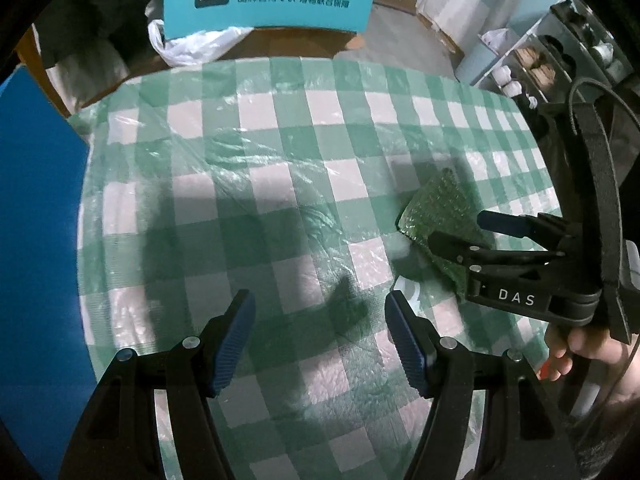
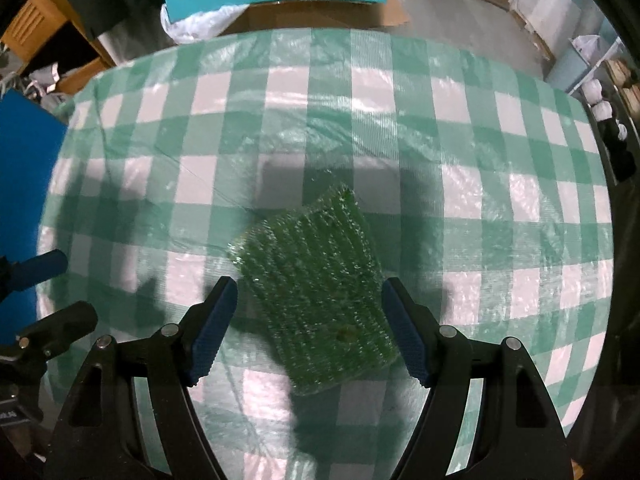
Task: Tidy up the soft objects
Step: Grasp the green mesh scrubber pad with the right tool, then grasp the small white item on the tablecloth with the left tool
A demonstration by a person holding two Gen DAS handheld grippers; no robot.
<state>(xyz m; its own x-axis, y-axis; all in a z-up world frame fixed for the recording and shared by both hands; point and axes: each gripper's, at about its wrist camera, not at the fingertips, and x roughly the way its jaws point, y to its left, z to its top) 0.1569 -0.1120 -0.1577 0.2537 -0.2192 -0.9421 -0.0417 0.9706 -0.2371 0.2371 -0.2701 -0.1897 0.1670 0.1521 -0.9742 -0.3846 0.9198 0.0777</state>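
Green pad [image 2: 316,304] lies mid-tablecloth [image 2: 500,184], far from edges.

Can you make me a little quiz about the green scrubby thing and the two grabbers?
1. True or false: the right gripper has already squeezed the green sponge.
2. Which gripper has nothing between its fingers? A) left gripper B) right gripper
3. Fill in: the sponge lies on a green and white checked ____.

Key
1. False. Its jaws are open, with the sponge lying between them.
2. A. Only the cloth shows between the left gripper's open fingers.
3. Tablecloth.
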